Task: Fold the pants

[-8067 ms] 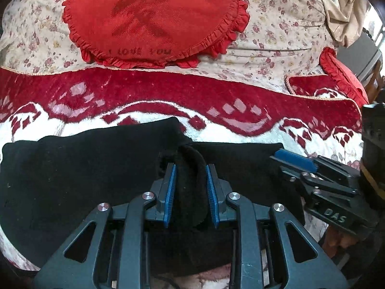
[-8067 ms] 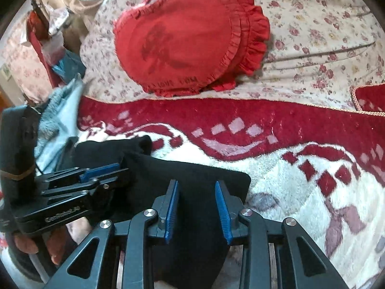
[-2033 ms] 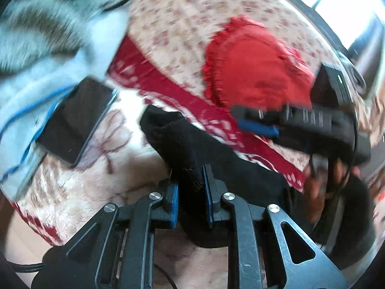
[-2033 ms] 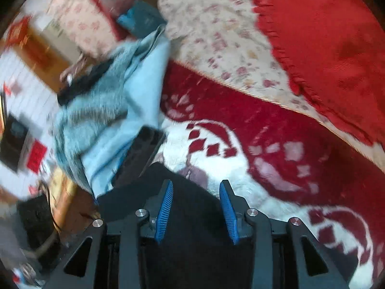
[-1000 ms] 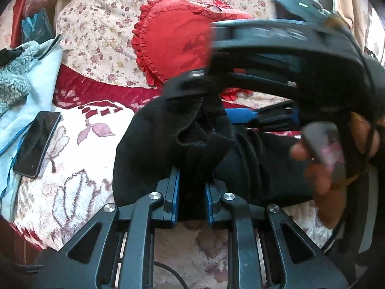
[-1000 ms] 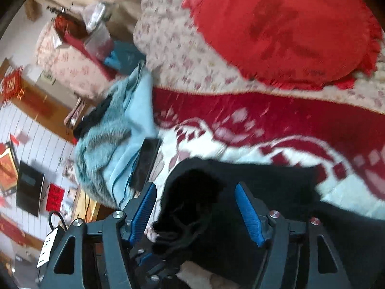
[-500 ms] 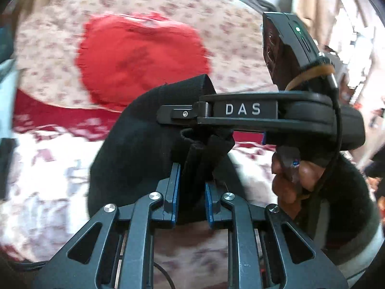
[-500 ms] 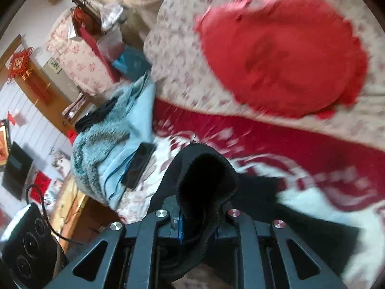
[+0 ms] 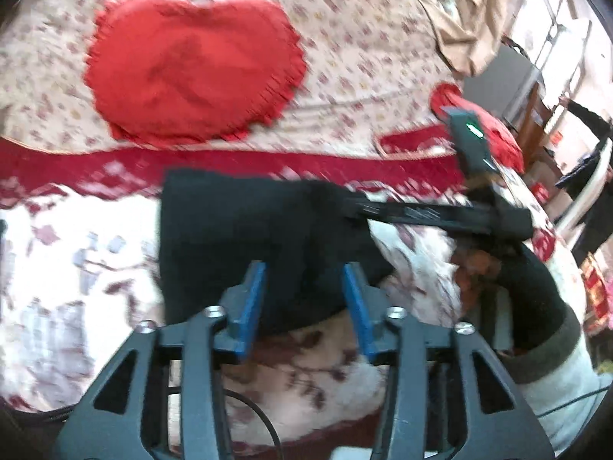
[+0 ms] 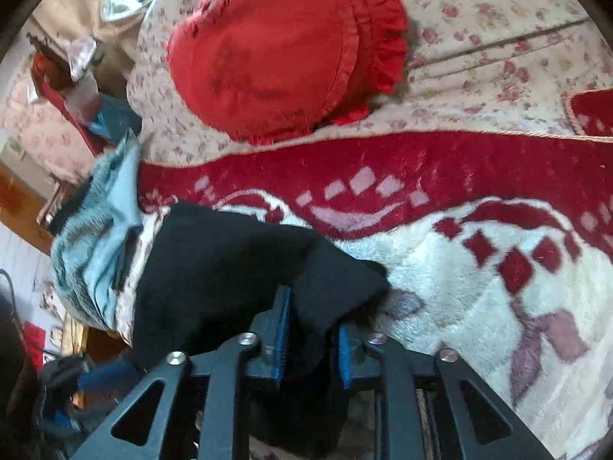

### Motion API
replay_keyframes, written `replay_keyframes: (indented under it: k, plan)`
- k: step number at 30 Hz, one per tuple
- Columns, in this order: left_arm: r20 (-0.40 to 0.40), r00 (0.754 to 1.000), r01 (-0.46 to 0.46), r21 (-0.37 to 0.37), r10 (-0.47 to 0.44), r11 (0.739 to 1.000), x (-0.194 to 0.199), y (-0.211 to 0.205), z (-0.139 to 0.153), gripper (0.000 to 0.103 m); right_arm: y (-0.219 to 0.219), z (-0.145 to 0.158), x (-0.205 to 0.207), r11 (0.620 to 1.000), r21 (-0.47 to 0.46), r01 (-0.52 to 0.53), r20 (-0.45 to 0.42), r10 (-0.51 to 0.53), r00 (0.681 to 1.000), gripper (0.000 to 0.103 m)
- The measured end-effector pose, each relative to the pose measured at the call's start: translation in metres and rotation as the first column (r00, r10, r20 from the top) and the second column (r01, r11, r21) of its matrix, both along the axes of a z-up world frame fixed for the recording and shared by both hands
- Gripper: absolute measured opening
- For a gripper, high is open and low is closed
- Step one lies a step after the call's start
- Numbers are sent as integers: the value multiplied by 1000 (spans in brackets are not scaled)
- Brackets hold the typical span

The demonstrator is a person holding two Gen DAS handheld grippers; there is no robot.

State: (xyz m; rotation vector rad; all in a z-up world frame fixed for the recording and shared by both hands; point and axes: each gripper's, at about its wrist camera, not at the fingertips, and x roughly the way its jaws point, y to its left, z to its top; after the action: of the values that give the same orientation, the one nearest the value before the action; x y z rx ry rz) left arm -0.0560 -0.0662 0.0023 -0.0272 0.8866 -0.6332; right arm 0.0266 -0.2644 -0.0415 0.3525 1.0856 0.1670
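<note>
Only the right wrist view shows the blue fleece. There the right hand-held gripper pinches the black pants; the left hand-held gripper is spread, empty, above them.

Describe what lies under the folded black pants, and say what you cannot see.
The black pants rest on a fluffy red-and-white blanket spread over the bed. The blanket's pattern directly beneath them is covered. Whether anything else lies underneath cannot be seen.

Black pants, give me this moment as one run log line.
black pants: folded on blanket | left tool: open | right tool: gripping pants edge
</note>
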Motion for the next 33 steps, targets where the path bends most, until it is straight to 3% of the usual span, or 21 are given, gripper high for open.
replay_keyframes:
  k: [3,5,7,11,15,20,26,33]
  plan:
    - [42,996,-79,32,77,996,19,4,5,49,-4,26,-12,996,-70,54,62,-50,997,30]
    - [44,993,-116,44,114,992,33,4,0,49,-5,42,-16,999,-5,48,107,-48,993,30]
    - [35,989,-144,80,141,986,50,1,-13,49,11,51,-14,999,25,-26,138,22,990,30]
    - [3,985,-174,131,175,976,72,-2,-35,49,40,26,4,995,-5,-98,80,98,992,30]
    - [-29,979,-194,171,202,966,90,-10,-52,49,42,-12,25,996,-50,-71,19,72,997,30]
    - [-33,976,-207,187,216,960,99,-14,-62,49,42,-21,47,991,-99,-87,17,89,996,30]
    - [-30,974,-215,177,223,961,94,-13,-58,49,44,-12,43,986,-136,-98,13,101,995,30]
    - [-29,973,-223,164,230,961,79,-8,-50,49,59,17,-4,974,-189,-127,47,138,989,30]
